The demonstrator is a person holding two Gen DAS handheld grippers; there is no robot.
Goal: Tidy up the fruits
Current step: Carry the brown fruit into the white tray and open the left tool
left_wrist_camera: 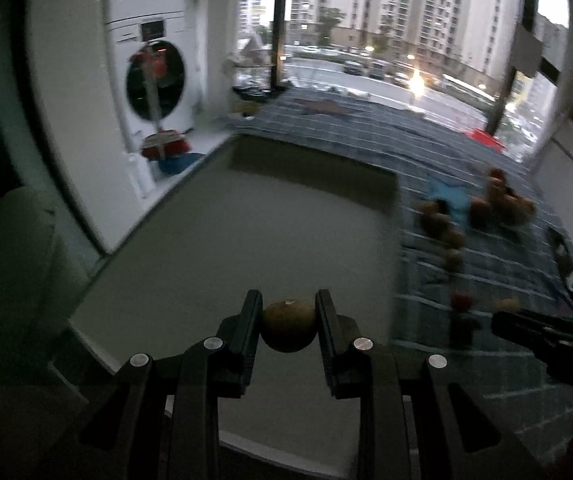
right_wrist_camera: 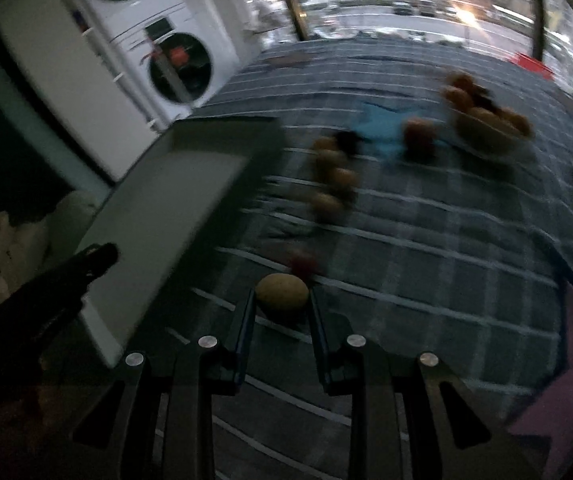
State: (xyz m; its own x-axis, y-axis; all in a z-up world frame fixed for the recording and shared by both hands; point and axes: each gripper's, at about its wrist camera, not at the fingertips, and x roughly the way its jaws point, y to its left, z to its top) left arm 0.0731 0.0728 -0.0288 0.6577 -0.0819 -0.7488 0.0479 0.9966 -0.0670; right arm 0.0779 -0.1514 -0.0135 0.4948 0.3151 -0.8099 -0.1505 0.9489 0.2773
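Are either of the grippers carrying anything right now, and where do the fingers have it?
Both are. The left gripper clamps a small brownish-green fruit by its two opposite sides. The right gripper grips a small tan fruit the same way, at its sides near the fingertips.

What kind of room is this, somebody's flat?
Probably a flat's laundry corner: stacked washing machines, a plaid cloth strewn with fruit, and a big window facing apartment towers.

Stacked washing machines point(left_wrist_camera: 154, 80), checked cloth point(right_wrist_camera: 426, 264)
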